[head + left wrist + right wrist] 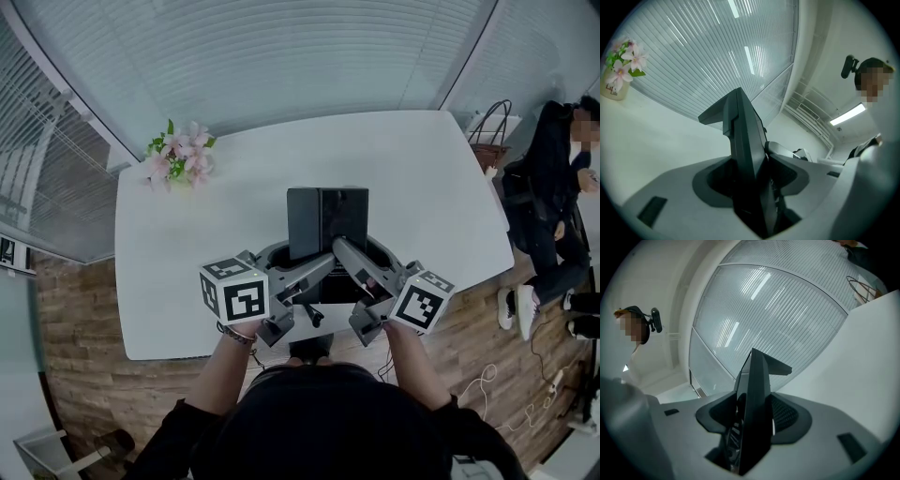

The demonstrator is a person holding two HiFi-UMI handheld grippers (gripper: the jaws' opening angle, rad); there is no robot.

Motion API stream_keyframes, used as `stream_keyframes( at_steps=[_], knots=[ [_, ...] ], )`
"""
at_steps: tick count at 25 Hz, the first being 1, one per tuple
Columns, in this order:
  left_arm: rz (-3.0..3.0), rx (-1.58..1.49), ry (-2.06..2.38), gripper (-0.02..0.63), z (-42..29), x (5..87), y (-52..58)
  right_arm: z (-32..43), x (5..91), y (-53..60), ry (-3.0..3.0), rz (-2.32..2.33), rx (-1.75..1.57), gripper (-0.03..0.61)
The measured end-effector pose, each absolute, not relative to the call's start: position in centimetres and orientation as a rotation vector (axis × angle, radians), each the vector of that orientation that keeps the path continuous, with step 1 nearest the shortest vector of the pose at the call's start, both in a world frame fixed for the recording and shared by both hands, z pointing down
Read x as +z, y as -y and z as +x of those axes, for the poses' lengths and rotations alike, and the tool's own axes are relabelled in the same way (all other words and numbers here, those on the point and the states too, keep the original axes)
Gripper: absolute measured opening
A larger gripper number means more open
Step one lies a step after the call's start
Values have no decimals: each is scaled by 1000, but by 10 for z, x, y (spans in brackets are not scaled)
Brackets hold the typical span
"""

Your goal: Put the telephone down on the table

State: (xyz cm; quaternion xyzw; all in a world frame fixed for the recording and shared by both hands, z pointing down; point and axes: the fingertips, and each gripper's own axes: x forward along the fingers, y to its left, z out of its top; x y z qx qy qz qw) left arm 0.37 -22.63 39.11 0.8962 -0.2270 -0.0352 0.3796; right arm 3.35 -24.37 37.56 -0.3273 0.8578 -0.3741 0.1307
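1. Left gripper (750, 180): jaws pinching the bottom edge of the telephone (326, 220), coming in from 8 o'clock.
2. Right gripper (752, 416): jaws likewise pressed on the same bottom edge, coming in from 4 o'clock.
3. Telephone: black, held upright on edge between the 2 grippers, over the near edge of the table (394, 169). I cannot tell whether it touches the top.
4. Flowers (178, 155): at 10 o'clock, well apart.
5. Seated person (548, 187): at 2 o'clock, beyond the table.

Hazards, as I judge them:
- Both grips sit low on a tall body, so a loosened jaw lets it topple.
- 1 gripper letting go first would make it pivot on the other.
- Set down this near the edge, it could slide to the floor.
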Motion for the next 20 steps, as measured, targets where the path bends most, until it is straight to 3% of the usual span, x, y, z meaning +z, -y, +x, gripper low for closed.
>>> stream_keyframes(
  at_steps=[20],
  knots=[
    [2257,-78,581,249,5,409,228,34,394,246,-2479,-956,-1136,213]
  ],
)
